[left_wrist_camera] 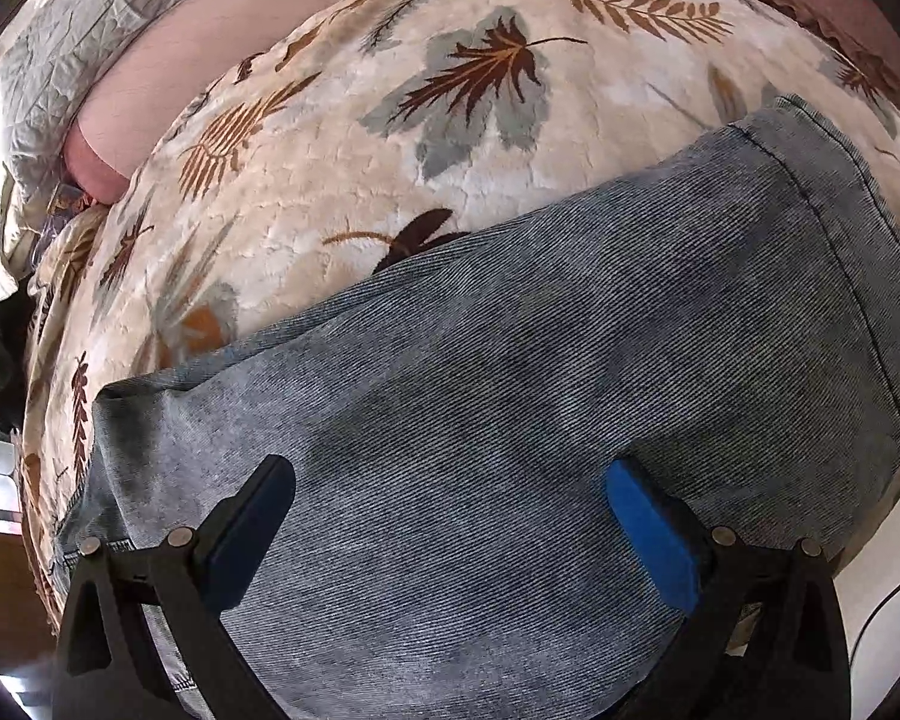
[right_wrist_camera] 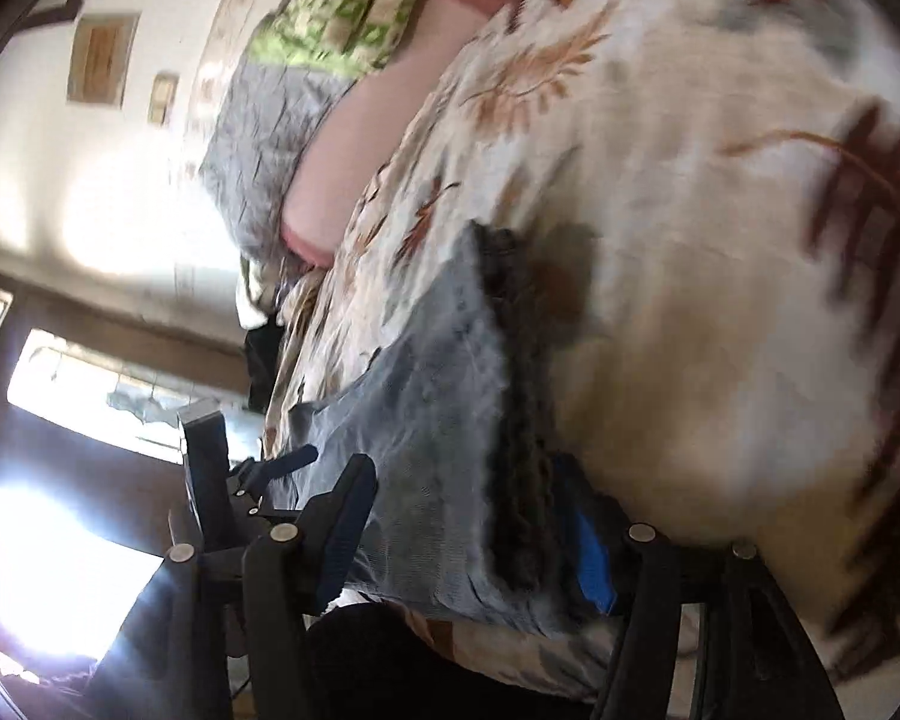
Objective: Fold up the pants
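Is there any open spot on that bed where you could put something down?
Yes: the leaf-print blanket lies bare between the jeans and the pink sheet. The near edge is crowded, with both grippers over the denim.

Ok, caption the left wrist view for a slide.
Open left gripper poised over folded jeans on a leaf-print blanket.

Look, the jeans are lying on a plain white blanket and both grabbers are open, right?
Not plain white. The left wrist view shows the jeans on a cream blanket printed with brown and grey leaves. The left gripper and right gripper are open, as you said.
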Tool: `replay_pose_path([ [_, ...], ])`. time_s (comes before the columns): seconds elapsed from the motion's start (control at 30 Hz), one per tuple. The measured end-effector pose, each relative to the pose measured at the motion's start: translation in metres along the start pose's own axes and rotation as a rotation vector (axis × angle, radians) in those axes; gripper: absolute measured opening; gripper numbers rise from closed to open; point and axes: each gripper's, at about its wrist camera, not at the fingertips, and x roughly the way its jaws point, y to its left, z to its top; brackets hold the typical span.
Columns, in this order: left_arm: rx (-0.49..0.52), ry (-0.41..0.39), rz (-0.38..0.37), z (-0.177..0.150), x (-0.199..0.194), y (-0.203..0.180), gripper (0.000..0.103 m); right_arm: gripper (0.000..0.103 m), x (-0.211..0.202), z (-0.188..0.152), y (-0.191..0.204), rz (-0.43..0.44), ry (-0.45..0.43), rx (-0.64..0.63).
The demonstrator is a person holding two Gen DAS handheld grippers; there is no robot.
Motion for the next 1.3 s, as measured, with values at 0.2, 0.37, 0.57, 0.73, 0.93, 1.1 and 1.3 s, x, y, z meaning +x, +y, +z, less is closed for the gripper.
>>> replay_pose_path([
  [0.2, -0.027, -0.002, -0.007, -0.004, -0.007, 0.006, 0.103, 0.02, 0.024, 0.005, 0.016, -0.063, 0.036, -0.027],
  [0.37, -0.079, -0.039, 0.01, -0.021, -0.022, 0.027, 0.103, 0.015, 0.007, -0.002, 0.033, -0.1, -0.047, -0.035],
  [0.57, -0.235, -0.092, -0.015, -0.061, -0.051, 0.088, 0.103, 0.015, -0.001, -0.001, 0.104, -0.157, -0.095, -0.131],
  [0.73, -0.379, -0.129, -0.027, -0.107, -0.072, 0.143, 0.103, 0.015, 0.028, -0.005, 0.168, -0.172, -0.053, -0.222],
  [0.93, -0.497, -0.16, 0.012, -0.156, -0.079, 0.195, 0.103, 0.02, 0.111, -0.031, 0.222, -0.151, 0.101, -0.278],
  [1.1, -0.553, -0.119, 0.022, -0.178, -0.063, 0.218, 0.103, 0.059, 0.175, -0.058, 0.23, -0.101, 0.225, -0.225],
  [1.3, -0.556, -0.107, -0.02, -0.175, -0.049, 0.21, 0.103, 0.063, 0.155, -0.048, 0.213, -0.038, 0.114, -0.159],
])
